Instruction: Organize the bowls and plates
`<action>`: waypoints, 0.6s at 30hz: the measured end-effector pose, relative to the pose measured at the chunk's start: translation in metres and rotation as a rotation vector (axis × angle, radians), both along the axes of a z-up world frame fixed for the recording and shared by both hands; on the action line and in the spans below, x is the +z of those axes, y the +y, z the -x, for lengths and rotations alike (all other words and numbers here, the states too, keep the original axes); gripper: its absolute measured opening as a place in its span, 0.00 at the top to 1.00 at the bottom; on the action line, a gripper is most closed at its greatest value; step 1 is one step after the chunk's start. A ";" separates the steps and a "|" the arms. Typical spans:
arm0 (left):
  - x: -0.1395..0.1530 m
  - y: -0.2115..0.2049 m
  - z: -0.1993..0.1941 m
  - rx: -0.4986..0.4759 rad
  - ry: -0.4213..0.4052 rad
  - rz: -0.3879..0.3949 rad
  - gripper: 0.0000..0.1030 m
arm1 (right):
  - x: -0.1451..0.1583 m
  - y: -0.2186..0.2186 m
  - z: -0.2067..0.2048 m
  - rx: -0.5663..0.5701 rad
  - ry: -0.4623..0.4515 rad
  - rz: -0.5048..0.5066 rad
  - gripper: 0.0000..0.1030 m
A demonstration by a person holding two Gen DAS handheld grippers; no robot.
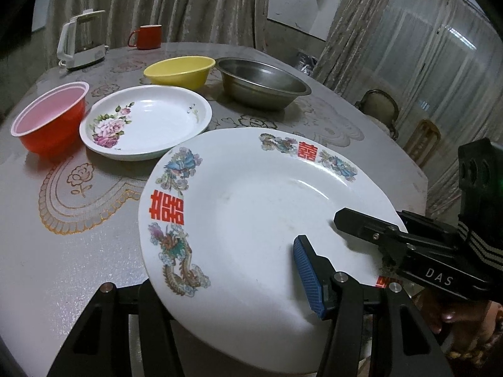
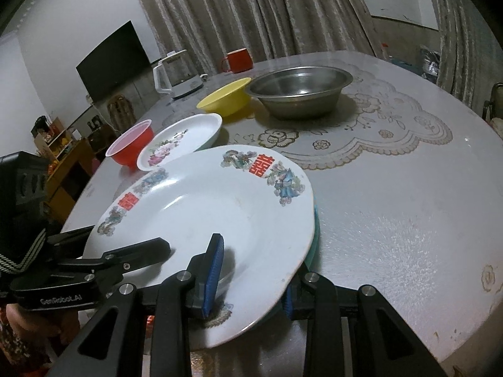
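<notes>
A large white plate with dragon prints and red characters is held tilted above the table's near edge. My left gripper is shut on its near rim, one blue pad on top. My right gripper is shut on the same rim; its black finger lies on the plate in the left wrist view. A floral plate, a red bowl, a yellow bowl and a steel basin stand beyond.
A white kettle and a red mug stand at the table's far side. The round table has a lace-print cover. Chairs stand to the right. Curtains hang behind.
</notes>
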State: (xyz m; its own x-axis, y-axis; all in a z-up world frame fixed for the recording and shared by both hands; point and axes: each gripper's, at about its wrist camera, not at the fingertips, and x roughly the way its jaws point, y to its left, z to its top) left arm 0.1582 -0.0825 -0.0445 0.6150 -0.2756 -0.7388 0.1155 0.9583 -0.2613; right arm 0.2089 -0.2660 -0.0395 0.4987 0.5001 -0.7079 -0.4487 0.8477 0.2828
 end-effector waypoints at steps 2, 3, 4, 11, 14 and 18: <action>0.000 -0.001 0.000 -0.001 -0.004 -0.012 0.44 | -0.003 0.000 -0.002 -0.003 0.009 0.005 0.70; 0.000 -0.002 0.000 -0.002 -0.006 -0.017 0.44 | -0.004 -0.001 -0.002 -0.004 0.013 0.007 0.70; -0.001 -0.002 0.000 -0.001 -0.008 -0.018 0.44 | -0.005 -0.001 -0.002 -0.005 0.017 0.009 0.70; -0.002 -0.004 0.001 0.016 -0.017 -0.026 0.44 | -0.006 -0.002 -0.002 -0.010 0.022 0.007 0.70; -0.002 -0.004 0.002 0.021 -0.021 -0.028 0.44 | -0.007 -0.002 -0.001 -0.010 0.020 0.006 0.70; -0.003 -0.005 0.004 0.027 -0.024 -0.030 0.44 | -0.006 -0.001 -0.001 -0.007 0.021 0.012 0.69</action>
State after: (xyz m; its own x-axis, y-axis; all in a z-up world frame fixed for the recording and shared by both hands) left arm 0.1544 -0.0876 -0.0472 0.6397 -0.2362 -0.7314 0.0951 0.9686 -0.2297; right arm 0.2102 -0.2674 -0.0460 0.4869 0.4881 -0.7243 -0.4366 0.8542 0.2822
